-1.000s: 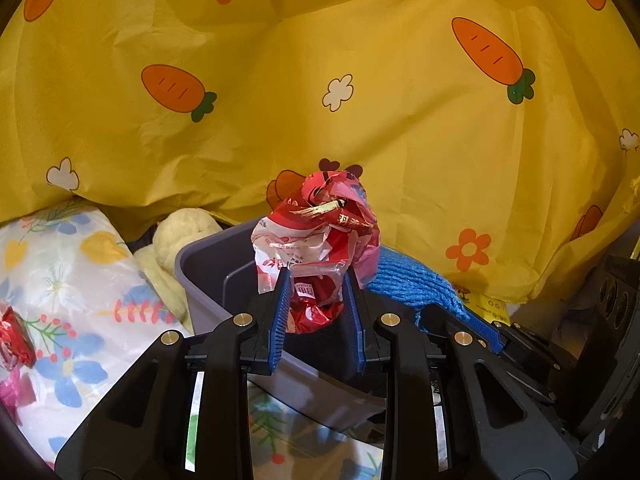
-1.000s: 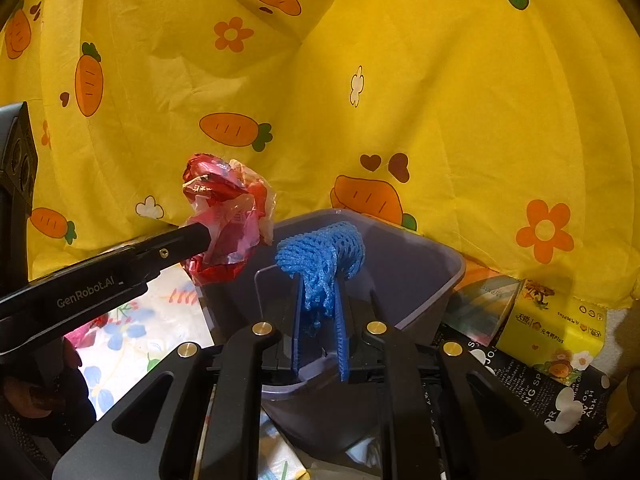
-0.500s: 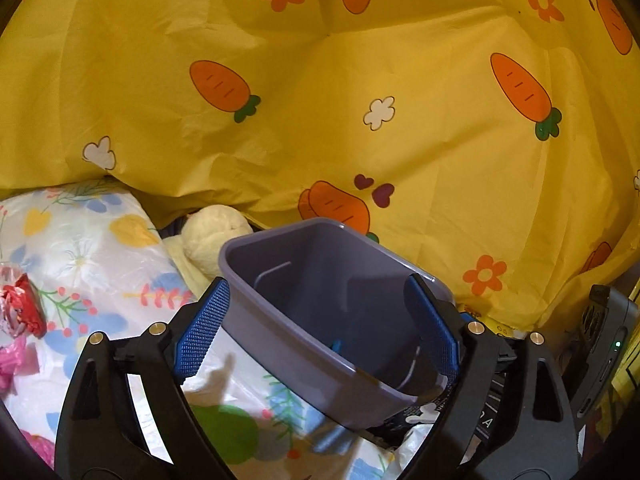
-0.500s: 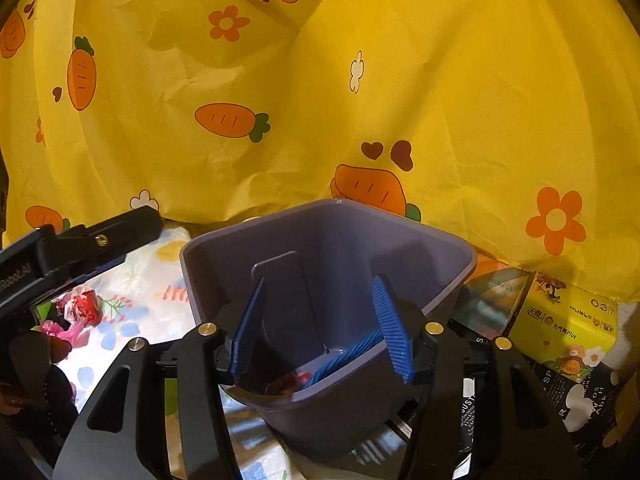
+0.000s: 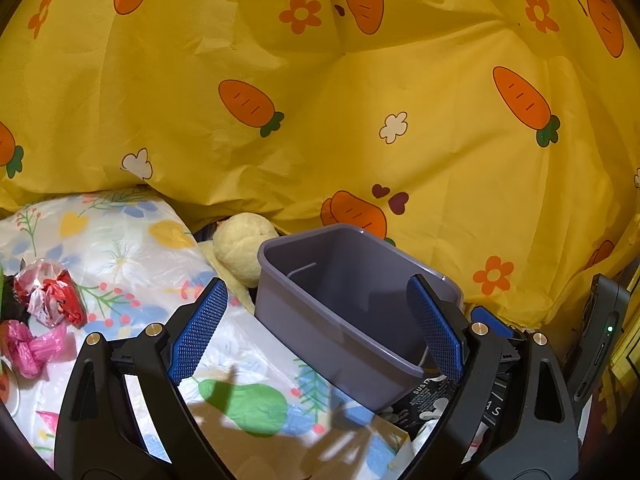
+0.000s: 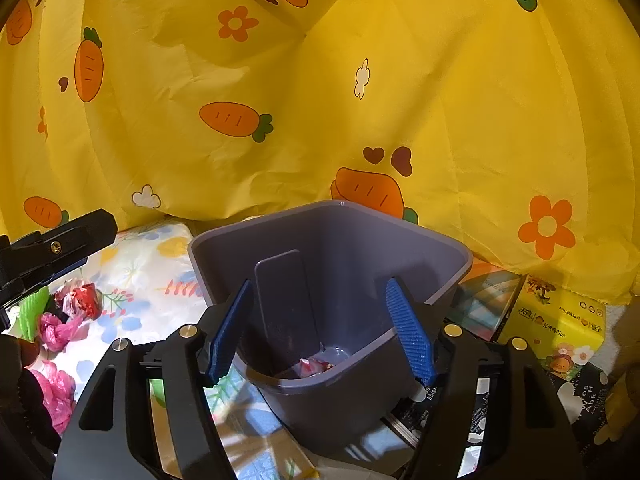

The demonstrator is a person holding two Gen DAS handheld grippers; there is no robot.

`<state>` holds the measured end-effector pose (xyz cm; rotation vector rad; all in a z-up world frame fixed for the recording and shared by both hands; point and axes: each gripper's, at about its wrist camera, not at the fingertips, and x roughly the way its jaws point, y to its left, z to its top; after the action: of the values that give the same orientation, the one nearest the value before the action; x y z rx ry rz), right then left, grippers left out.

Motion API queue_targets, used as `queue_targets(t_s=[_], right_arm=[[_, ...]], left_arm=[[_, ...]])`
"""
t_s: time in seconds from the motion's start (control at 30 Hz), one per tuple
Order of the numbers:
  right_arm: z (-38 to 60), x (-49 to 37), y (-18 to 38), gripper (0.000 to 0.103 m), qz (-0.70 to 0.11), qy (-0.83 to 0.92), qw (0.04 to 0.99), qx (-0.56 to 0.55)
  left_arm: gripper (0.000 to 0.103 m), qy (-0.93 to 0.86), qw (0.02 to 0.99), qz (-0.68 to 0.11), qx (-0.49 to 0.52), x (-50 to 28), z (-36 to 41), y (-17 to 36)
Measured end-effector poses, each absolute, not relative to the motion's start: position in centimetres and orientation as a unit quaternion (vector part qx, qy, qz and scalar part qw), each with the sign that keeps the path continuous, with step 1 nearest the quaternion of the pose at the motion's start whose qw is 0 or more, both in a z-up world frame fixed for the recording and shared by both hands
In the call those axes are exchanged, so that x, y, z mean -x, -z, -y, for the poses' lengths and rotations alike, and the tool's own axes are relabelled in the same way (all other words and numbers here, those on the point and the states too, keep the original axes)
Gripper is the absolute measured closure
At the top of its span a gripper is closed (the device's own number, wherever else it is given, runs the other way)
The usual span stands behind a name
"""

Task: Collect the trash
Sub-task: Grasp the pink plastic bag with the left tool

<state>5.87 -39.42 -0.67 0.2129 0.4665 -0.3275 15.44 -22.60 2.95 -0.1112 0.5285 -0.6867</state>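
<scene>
With both our left gripper (image 5: 316, 330) and right gripper (image 6: 320, 330) spread empty, the crumpled red-and-white wrapper (image 5: 50, 294) lies toward the floral plastic sheet's (image 5: 120, 248) left edge, nearer our left one, well apart from the grey plastic bin (image 5: 352, 300).

The grey bin (image 6: 332, 280) hides most of its own floor; only a scrap of what may be a red-and-white wrapper (image 6: 314, 366) shows past its near rim. Left of the bin, the pink bag (image 5: 28, 346) is cut by the picture's edge.
</scene>
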Motion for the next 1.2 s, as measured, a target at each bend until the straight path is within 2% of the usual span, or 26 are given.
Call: queue_targets(t_s=[0.33, 0.57, 0.8, 1.1, 1.17, 1.2], right_arm=[[36.8, -3.5, 0.0, 0.03, -0.214, 0.161, 0.958, -0.1], [32.8, -1.2, 0.9, 0.029, -0.213, 0.115, 0.964, -0.111], [26.9, -0.5, 1.6, 0.029, -0.221, 0.043, 0.97, -0.089], [24.0, -0.5, 1.8, 0.029, -0.232, 0.017, 0.971, -0.06], [23.9, -0.7, 1.9, 0.029, -0.235, 0.015, 0.97, -0.058], [23.7, -0.8, 2.0, 0.029, -0.236, 0.013, 0.97, -0.057]], left_arm=[[0.013, 0.273, 0.937, -0.213, 0.052, -10.7, 16.5, -4.3], [0.013, 0.187, 0.956, -0.221, 0.044, -6.6, 8.9, -1.2], [0.013, 0.129, 0.957, -0.259, 0.028, -5.3, 4.2, 3.1], [0.014, 0.143, 0.934, -0.325, 0.046, -8.1, 4.3, 6.4], [0.025, 0.152, 0.926, -0.342, 0.05, -8.7, 4.4, 7.1], [0.038, 0.161, 0.922, -0.349, 0.057, -9.0, 4.3, 7.4]])
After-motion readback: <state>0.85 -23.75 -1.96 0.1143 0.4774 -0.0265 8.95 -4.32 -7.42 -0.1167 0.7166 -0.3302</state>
